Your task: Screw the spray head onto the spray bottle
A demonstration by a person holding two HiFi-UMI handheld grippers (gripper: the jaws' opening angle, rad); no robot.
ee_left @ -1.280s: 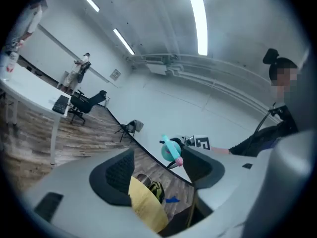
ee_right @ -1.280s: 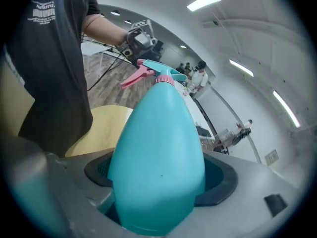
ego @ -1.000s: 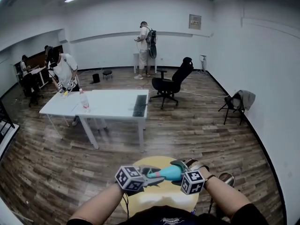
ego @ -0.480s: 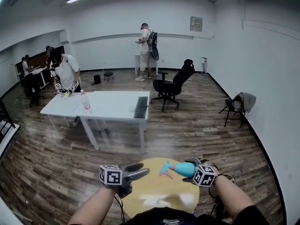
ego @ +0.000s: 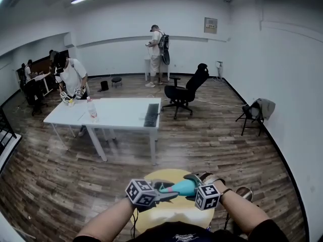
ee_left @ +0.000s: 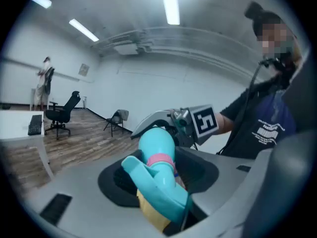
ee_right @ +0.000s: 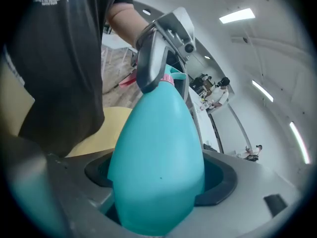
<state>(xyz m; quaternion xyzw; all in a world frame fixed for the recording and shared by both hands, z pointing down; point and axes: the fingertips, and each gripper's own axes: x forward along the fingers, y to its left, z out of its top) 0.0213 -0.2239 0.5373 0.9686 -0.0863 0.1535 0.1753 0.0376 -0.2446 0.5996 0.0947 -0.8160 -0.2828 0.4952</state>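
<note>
1. One spray bottle (ee_right: 158, 167), teal, egg-shaped body: held in the air above the round yellow table (ego: 174, 212), lying nearly level, clamped between the jaws of the right gripper (ego: 193, 184).
2. One spray head (ee_left: 157, 177), teal with a pink collar (ee_left: 161, 159): seated on the bottle's neck.
3. Jaws of the left gripper (ego: 159, 191): closed on the spray head, having just narrowed from a wide spread.
4. Change: half a second ago the two grippers were well apart over the table. The left one was empty and spread, and the head rode on the bottle in the right. Now they meet again at the neck. Judged: a release and regrip between turns, so screwing is under way, with the head started but probably not yet tight.
5. Writing: none legible on bottle or head. Each marker cube (ego: 140, 192) bears black-and-white square codes only. White print on the person's dark shirt (ee_left: 270, 128) is too blurred to read.
6. Surroundings: long white table (ego: 121, 116), black office chair (ego: 189, 87) and a standing person (ego: 156, 52), all well apart from the task.
</note>
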